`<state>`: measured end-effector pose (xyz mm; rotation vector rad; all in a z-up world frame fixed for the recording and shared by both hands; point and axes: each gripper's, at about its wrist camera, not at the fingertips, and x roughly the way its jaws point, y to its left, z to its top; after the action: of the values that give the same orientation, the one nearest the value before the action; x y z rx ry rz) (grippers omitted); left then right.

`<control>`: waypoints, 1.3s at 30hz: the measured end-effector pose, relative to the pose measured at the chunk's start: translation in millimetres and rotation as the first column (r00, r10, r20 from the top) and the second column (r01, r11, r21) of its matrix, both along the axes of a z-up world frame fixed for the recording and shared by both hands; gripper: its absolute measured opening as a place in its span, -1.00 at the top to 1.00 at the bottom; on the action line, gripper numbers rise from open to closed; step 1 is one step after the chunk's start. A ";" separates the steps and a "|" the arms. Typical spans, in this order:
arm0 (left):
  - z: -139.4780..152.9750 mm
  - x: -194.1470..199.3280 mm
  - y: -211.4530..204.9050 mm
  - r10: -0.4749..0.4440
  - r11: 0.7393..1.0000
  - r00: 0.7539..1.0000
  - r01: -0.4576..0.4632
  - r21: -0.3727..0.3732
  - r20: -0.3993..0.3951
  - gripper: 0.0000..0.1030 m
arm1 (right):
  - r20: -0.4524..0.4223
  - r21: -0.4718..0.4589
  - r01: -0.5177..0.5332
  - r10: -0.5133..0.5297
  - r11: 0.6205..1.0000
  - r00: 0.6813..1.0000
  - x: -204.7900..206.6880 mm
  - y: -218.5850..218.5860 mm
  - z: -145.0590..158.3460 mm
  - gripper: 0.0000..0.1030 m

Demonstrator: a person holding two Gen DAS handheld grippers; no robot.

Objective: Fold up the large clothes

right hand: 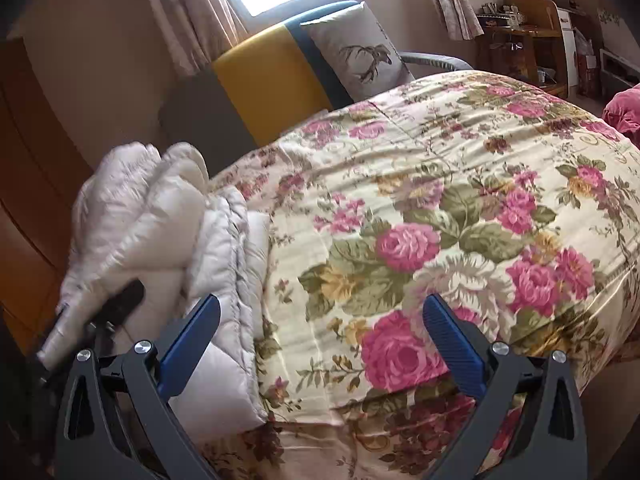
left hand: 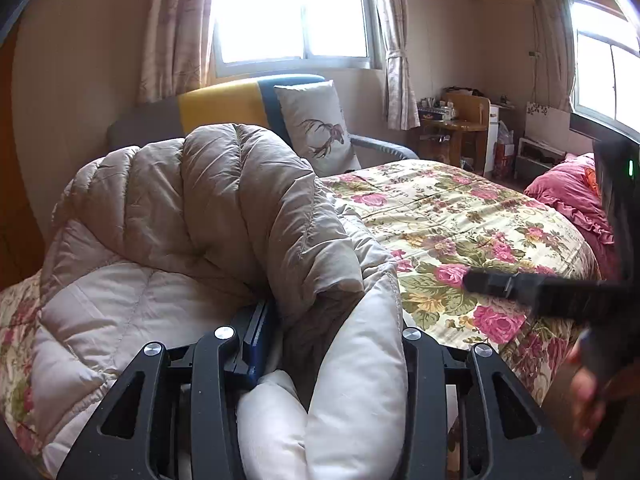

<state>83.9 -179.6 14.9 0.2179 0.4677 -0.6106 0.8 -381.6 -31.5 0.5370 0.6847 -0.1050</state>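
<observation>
Nearest the left wrist camera, the left hand-held gripper (left hand: pixel 320 360) has pale padded fabric bunched thickly between its two black arms; the puffy down jacket (left hand: pixel 192 216), beige outside and cream inside, fills the gap, and only a sliver of one blue pad shows on the left. The jaws stand partly apart, and because the fabric hides the pads, it cannot be told whether they still press on the jacket or merely surround it. The jacket is heaped at the near left corner of the bed (left hand: pixel 460 216), on a floral bedspread. In the right wrist view, the right hand-held gripper (right hand: pixel 320 320) is spread wide with nothing between its blue pads (right hand: pixel 192 332), hovering over the bedspread just beside the jacket's stitched edge. In the left view that gripper appears as a dark bar at the right, a person's hand (left hand: pixel 592 392) behind it. Farther back, a chair with a yellow and blue back holds a white cushion (left hand: pixel 316 124) printed with a deer. Beyond are curtained windows and a wooden shelf.
</observation>
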 end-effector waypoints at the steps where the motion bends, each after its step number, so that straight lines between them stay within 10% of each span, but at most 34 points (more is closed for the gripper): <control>1: -1.4 -0.9 -2.9 0.000 1.000 1.000 0.000 0.007 0.004 0.25 | 0.016 -0.003 0.011 -0.011 1.000 1.000 0.9 -3.0 11.6 -0.96; 9: -11.7 -17.9 -20.2 -0.044 0.993 0.996 0.036 0.112 0.073 0.15 | -0.018 -0.019 -0.266 0.265 0.964 0.964 86.6 56.7 66.8 -0.96; 15: 8.6 -23.0 16.7 -0.121 0.993 0.991 0.121 -0.019 -0.057 0.03 | -0.148 0.012 -0.310 0.309 0.951 0.940 134.8 61.0 33.0 -0.96; 20: 39.2 -48.1 87.9 -0.272 0.933 0.954 0.231 -0.275 -0.122 -0.43 | -0.109 0.092 -0.257 0.266 0.962 0.958 118.7 38.3 3.6 -0.96; 25: 53.3 -0.8 165.8 0.044 0.925 0.992 -0.084 -0.371 -0.115 -0.43 | -0.046 0.175 -0.225 0.236 0.959 0.971 105.2 24.4 -7.7 -0.96; 29: 22.2 74.5 205.9 0.341 0.860 0.897 -0.419 -0.293 -0.282 -0.43 | -0.038 0.205 -0.219 0.231 0.954 0.972 99.0 25.7 -6.0 -0.96; 32: -4.4 101.8 203.8 0.285 0.854 0.864 -0.426 -0.299 -0.416 -0.38 | -0.020 0.245 -0.215 0.227 0.945 0.974 90.7 22.1 2.7 -0.96; 39: -0.8 73.4 152.1 0.305 0.914 0.929 -0.347 -0.209 -0.210 -0.33 | 0.036 0.442 -0.263 0.276 0.857 0.960 96.6 12.3 34.1 -0.97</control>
<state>157.2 -27.5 14.2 -0.1490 0.5782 -0.3525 97.4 -369.3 2.5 0.8731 0.8111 0.3189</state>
